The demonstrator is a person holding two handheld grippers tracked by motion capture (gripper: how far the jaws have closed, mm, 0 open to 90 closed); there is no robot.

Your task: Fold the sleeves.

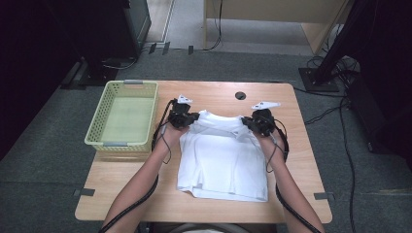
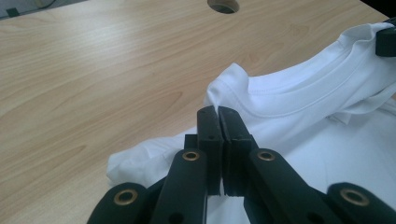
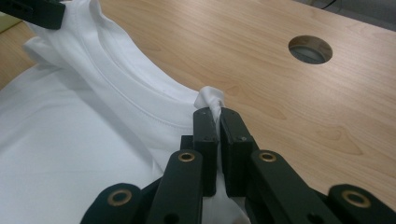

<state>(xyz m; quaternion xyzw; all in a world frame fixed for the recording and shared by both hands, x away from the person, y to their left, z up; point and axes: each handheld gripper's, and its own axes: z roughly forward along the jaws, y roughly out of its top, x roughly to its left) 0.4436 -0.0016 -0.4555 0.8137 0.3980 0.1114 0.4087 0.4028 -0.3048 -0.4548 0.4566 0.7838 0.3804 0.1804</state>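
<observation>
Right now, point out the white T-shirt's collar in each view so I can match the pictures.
High view: the collar lies at the T-shirt's far edge, between the two grippers.
Left gripper view: the collar curves across the right side, beyond the shut jaws.
Right gripper view: the collar runs from upper left down to the jaws.
Shared landmark: the round hole in the table, beyond the collar.

The shirt (image 1: pixel 222 158) lies on the table (image 1: pixel 301 160), right of the basket (image 1: pixel 124 116).
</observation>
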